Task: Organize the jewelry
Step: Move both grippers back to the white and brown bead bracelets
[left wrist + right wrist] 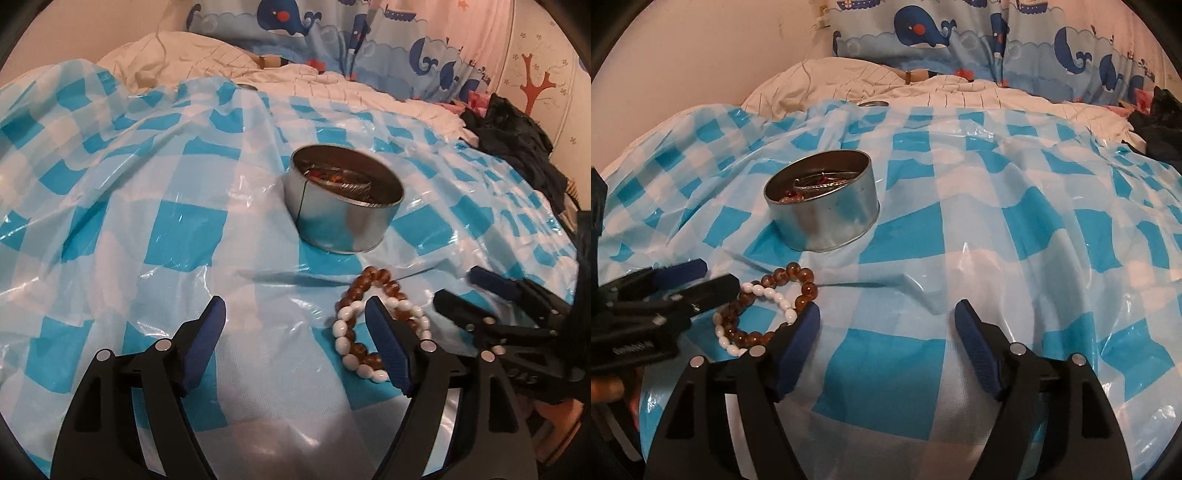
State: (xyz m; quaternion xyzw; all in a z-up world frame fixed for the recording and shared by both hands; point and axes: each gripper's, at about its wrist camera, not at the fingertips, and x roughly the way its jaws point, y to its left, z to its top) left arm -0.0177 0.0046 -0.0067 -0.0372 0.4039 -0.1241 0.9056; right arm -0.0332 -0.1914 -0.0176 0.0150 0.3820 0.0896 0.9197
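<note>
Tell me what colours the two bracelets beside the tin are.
One bracelet is brown, translucent beads; the other bracelet is white beads. Right wrist view shows them best.

Blue-and-white checked plastic sheet point(960, 229), glossy, over a white bedcover with thin dark lines point(960, 98). Silver tin point(827, 218), red and silvery bits inside. 2 bracelets: brown amber-like beads point(805, 284), white oval beads point(775, 297). Black grippers point(886, 328) with dark blue pads point(798, 347). Light blue curtain point(923, 33) printed with navy whales, red cheeks. Black clothing point(517, 122) at the sheet's right edge.
</note>
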